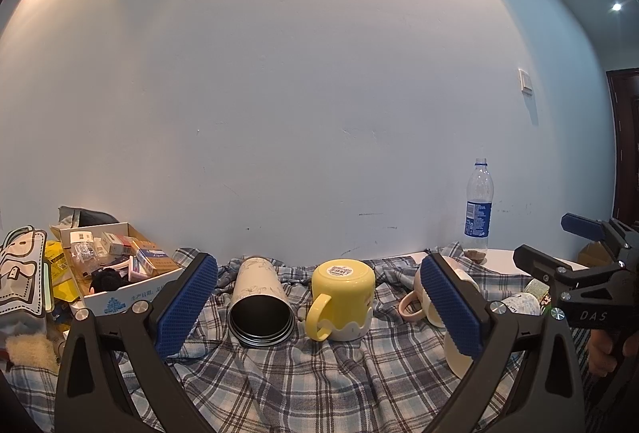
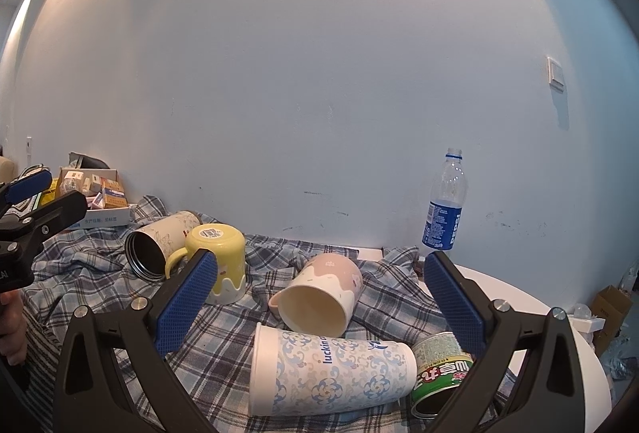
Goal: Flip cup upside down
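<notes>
- Left wrist view: the left claw (image 1: 319, 307) hangs spread wide over a crumpled blue-and-grey plaid cloth (image 1: 319, 385), with nothing between its blue ribbed pads (image 1: 185, 307).
- Straight ahead between those pads, a yellow ceramic mug with a wavy white band (image 1: 343, 299) stands mouth-down on the cloth, base sticker up, handle to the left.
- Just left of it, a cream floral steel tumbler (image 1: 259, 301) lies on its side, dark mouth toward the camera.
- A pink-and-cream mug (image 1: 423, 297) lies partly behind the right pad.
- A cardboard box of small packets (image 1: 120, 273) sits at far left; a clear plastic bottle with a blue label (image 1: 478, 209) stands by the wall on a white worktop (image 1: 507, 259).
- The right claw (image 1: 559, 245) shows at the right edge, fingers parted.
- Right wrist view: the right claw (image 2: 319, 297) is likewise spread and empty.
- Between its pads, the pink-and-cream mug (image 2: 319, 293) lies on its side, cream mouth facing the camera.
- In front of it, a white paper cup with blue floral print (image 2: 331, 373) lies flat, touching a green-labelled tin can (image 2: 439, 369), also on its side.
- The yellow mug (image 2: 219, 261) stands inverted at left beside the tumbler (image 2: 159, 241); the left claw (image 2: 44, 193) enters from the left edge.
</notes>
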Available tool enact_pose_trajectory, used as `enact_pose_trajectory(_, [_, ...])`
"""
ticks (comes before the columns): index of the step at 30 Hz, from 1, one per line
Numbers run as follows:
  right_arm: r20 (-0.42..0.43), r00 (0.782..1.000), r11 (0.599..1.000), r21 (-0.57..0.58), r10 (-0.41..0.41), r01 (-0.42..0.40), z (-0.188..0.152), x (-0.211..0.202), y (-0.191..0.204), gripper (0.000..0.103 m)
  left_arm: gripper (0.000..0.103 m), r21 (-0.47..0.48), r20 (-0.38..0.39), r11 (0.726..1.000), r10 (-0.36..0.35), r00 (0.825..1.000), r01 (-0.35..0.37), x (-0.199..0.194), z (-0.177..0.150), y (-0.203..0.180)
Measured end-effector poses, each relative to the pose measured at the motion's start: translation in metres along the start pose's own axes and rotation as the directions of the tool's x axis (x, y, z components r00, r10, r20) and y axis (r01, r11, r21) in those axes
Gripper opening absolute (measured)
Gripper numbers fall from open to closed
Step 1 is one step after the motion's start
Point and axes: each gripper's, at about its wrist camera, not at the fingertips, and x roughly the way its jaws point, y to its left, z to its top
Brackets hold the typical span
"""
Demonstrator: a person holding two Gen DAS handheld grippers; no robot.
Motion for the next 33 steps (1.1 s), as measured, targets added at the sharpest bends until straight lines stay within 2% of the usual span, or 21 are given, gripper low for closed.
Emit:
enact_pose_trajectory(5, [-0.078, 0.996, 0.998, -0.052, -0.037, 0.033, 0.006, 0.010, -0.005, 0.103, 0.103, -0.001, -0.008, 1.000, -0.003, 1.000, 0.003, 0.001, 0.000, 0.002])
enact_pose_trajectory(8, [-0.139, 0.989, 0.990, -0.136, -0.040, 0.021, 0.004, 0.015, -0.003, 0.103, 0.103, -0.004, -0.010, 1.000, -0.003, 1.000, 0.002, 0.002, -0.001, 0.003])
enact_pose_trajectory(11, [-0.173, 0.982, 0.973, -0.227, -0.081, 0.040, 0.000, 0.016, -0.004, 0.103, 0.103, -0.001, -0.009, 1.000, -0.003, 1.000, 0.003, 0.002, -0.001, 0.003])
enact_pose_trajectory(13, [-0.229, 0.971, 0.967, -0.254, -0.071, 0.011, -0.001, 0.019, -0.010, 0.103, 0.103, 0.003, -0.010, 1.000, -0.003, 1.000, 0.003, 0.002, 0.000, 0.002])
enact_pose_trajectory(15, [-0.304, 0.952, 0.960, -0.275, -0.041, -0.046, -0.003, 0.024, -0.014, 0.103, 0.103, 0.006, -0.009, 1.000, -0.002, 1.000, 0.002, 0.002, 0.000, 0.002])
enact_pose_trajectory(19, [-0.390, 0.920, 0.941, -0.321, -0.033, -0.102, -0.015, 0.037, -0.013, 0.103, 0.103, 0.007, -0.016, 1.000, -0.001, 1.000, 0.001, 0.003, 0.000, 0.002])
enact_pose_trajectory(23, [-0.493, 0.870, 0.911, -0.352, 0.015, -0.215, -0.031, 0.055, -0.001, 0.103, 0.103, 0.006, -0.036, 1.000, 0.002, 0.999, -0.002, 0.006, 0.000, 0.002])
enact_pose_trajectory(26, [-0.513, 0.857, 0.893, -0.363, 0.046, -0.265, -0.030, 0.065, 0.003, 0.103, 0.103, 0.005, -0.045, 1.000, 0.002, 0.999, -0.002, 0.008, -0.001, 0.003])
enact_pose_trajectory(28, [-0.566, 0.819, 0.866, -0.360, 0.093, -0.348, -0.032, 0.073, 0.006, 0.103, 0.103, 0.008, -0.047, 1.000, 0.002, 0.999, -0.001, 0.008, -0.001, 0.001])
enact_pose_trajectory(31, [-0.607, 0.791, 0.813, -0.421, 0.078, -0.403, -0.040, 0.083, 0.014, 0.103, 0.103, 0.016, -0.047, 1.000, -0.002, 0.999, 0.002, 0.008, -0.001, -0.001])
enact_pose_trajectory(33, [-0.631, 0.772, 0.800, -0.420, 0.081, -0.427, -0.044, 0.090, 0.015, 0.103, 0.103, 0.020, -0.048, 1.000, -0.003, 0.999, 0.004, 0.009, -0.002, -0.003])
